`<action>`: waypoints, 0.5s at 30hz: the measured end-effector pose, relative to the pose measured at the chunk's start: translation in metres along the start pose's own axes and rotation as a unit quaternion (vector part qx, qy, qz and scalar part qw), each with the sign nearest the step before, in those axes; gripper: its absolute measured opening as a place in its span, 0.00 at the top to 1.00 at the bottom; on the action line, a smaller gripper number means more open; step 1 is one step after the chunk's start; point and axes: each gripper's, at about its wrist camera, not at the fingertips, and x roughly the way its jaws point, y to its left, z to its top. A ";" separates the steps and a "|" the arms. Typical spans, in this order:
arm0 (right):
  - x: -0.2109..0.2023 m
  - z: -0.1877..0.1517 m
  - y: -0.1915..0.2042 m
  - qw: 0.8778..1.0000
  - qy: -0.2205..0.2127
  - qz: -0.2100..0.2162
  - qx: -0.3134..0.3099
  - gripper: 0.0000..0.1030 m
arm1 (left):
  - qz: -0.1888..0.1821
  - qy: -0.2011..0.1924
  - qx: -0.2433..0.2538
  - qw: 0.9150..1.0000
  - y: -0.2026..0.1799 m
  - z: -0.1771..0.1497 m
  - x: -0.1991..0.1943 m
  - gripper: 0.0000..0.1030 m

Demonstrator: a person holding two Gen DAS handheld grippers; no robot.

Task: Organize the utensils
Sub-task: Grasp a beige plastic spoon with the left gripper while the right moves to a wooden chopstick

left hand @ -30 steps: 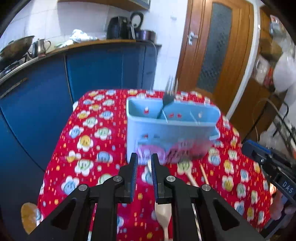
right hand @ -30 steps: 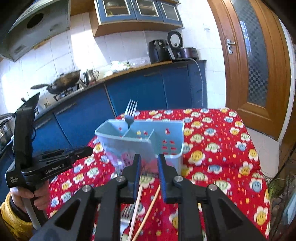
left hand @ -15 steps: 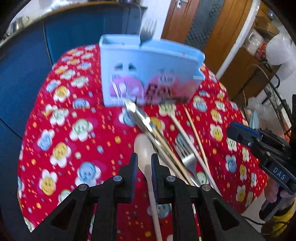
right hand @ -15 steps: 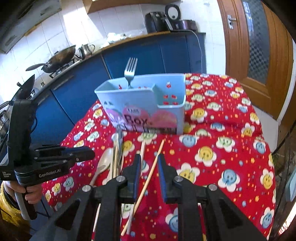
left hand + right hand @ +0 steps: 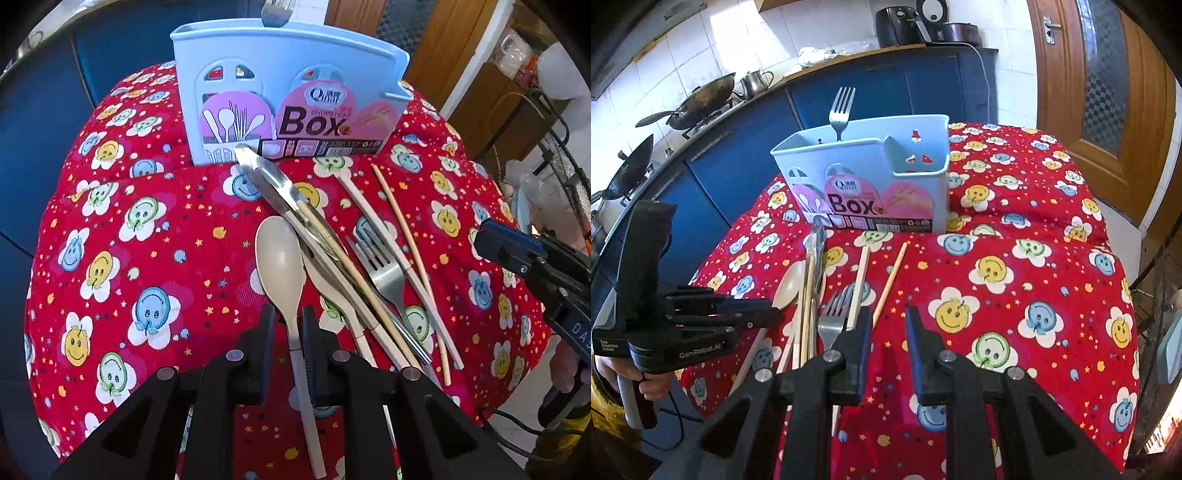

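A light blue utensil box [image 5: 288, 92] stands on the red flowered tablecloth [image 5: 147, 240], with one fork [image 5: 841, 110] upright inside. In front of it lie a beige spoon [image 5: 279, 258], a metal knife [image 5: 269, 181], a metal fork [image 5: 384, 269] and wooden chopsticks [image 5: 402, 229] in a loose pile. My left gripper [image 5: 288, 325] is open, its fingers on either side of the beige spoon's handle. My right gripper [image 5: 888, 325] is open and empty, just right of the fork [image 5: 833, 317] and chopsticks [image 5: 890, 277] on the cloth.
Blue kitchen cabinets [image 5: 886, 85] run behind the table, with woks [image 5: 701, 99] and a kettle [image 5: 755, 81] on the counter. A wooden door [image 5: 1108, 92] is at the right. The table's right half [image 5: 1034, 277] is bare cloth.
Both grippers have come down and back from the box toward the pile of utensils. The left gripper now straddles the beige spoon's handle. The right gripper's fingers have spread wider.
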 end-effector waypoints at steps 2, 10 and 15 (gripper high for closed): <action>0.001 -0.001 -0.002 1.000 0.002 -0.001 0.002 0.80 | 0.004 0.000 0.001 1.000 -0.001 0.001 0.001 0.86; 0.005 -0.002 -0.010 1.000 0.015 -0.001 0.012 0.80 | 0.017 -0.002 0.003 1.000 -0.004 0.004 0.005 0.86; 0.008 0.000 -0.011 1.000 0.027 0.001 0.014 0.80 | 0.022 -0.005 0.007 1.000 -0.006 0.004 0.005 0.87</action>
